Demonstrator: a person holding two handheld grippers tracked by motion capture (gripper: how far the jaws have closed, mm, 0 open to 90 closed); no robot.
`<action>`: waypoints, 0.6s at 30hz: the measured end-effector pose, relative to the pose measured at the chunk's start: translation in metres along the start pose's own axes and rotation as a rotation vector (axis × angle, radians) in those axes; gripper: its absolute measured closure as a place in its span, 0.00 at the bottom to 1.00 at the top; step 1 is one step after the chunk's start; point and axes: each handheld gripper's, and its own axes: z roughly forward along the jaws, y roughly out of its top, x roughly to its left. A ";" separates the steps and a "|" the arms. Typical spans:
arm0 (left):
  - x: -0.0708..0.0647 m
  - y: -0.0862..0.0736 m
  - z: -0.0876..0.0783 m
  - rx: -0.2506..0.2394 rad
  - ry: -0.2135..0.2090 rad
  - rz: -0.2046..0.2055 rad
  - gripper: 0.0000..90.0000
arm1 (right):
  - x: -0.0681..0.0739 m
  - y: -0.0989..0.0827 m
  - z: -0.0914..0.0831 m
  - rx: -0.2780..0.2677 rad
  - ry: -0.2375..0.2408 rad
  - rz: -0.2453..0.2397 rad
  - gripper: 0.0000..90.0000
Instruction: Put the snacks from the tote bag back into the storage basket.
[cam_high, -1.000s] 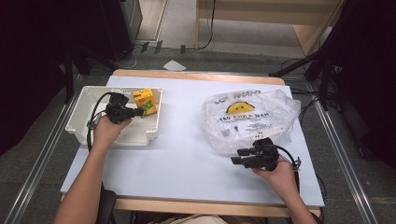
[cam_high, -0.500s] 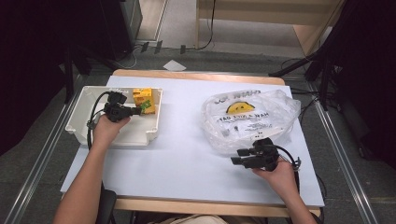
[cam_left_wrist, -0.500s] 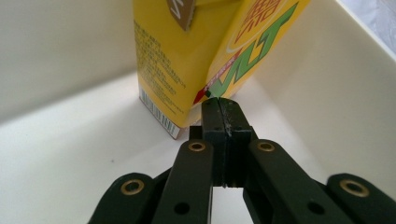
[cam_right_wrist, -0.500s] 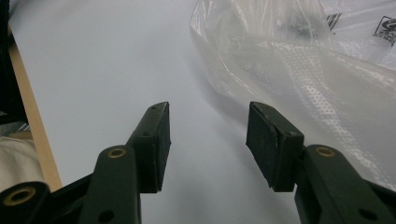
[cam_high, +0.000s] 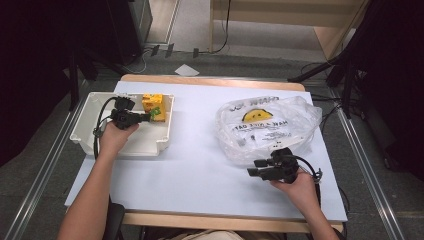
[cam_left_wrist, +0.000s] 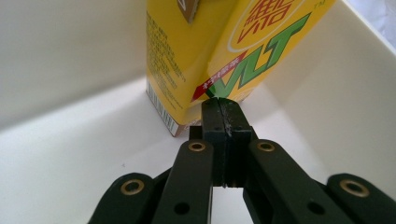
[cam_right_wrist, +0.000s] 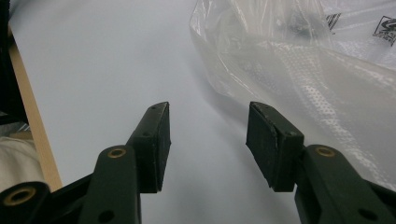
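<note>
A yellow drink carton (cam_high: 152, 102) stands in the far right corner of a white tray (cam_high: 84, 122) at the table's left. My left gripper (cam_high: 148, 117) reaches into the tray, its jaws shut together with nothing between them. In the left gripper view its tip (cam_left_wrist: 223, 105) meets the lower edge of the carton (cam_left_wrist: 210, 46), beside the tray wall (cam_left_wrist: 56, 56). My right gripper (cam_high: 253, 168) rests open on the table near the front right. Just in front of a clear plastic bag (cam_high: 270, 125), its jaws (cam_right_wrist: 208, 116) hold nothing, and the bag (cam_right_wrist: 303, 60) lies to their right.
The bag bears a yellow smiling print and black lettering. A white sheet (cam_high: 200, 160) covers the wooden table, bare between tray and bag. Cables and dark stands sit on the floor beyond the far edge.
The left gripper has shifted slightly beside the carton. The right hand has kept still.
</note>
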 end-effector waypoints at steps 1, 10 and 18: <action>0.000 0.000 0.000 -0.001 0.002 -0.003 1.00 | 0.000 0.000 0.000 0.000 0.000 0.000 0.56; 0.004 0.000 -0.001 0.000 -0.009 -0.010 1.00 | 0.000 0.000 0.000 -0.002 0.000 0.000 0.56; 0.001 0.000 -0.007 -0.001 -0.034 -0.012 0.95 | 0.000 0.000 0.000 -0.003 -0.003 0.001 0.56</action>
